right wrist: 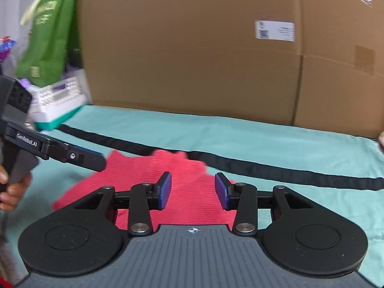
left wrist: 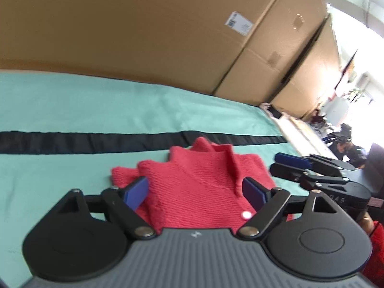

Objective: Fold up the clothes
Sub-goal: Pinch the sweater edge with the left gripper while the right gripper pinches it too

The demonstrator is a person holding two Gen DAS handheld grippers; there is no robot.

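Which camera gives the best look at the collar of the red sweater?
The left wrist view. There the red sweater lies sharp between the open left gripper fingers, its collar standing up clearly. In the right wrist view the sweater is blurred by motion, and no collar can be made out.

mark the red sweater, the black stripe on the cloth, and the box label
red sweater (left wrist: 204, 180): left wrist view, middle of the knit front.
black stripe (right wrist: 276, 168): right wrist view, the stretch right of the sweater.
box label (right wrist: 274, 30): right wrist view, centre of the white sticker on the cardboard box (right wrist: 192, 48).
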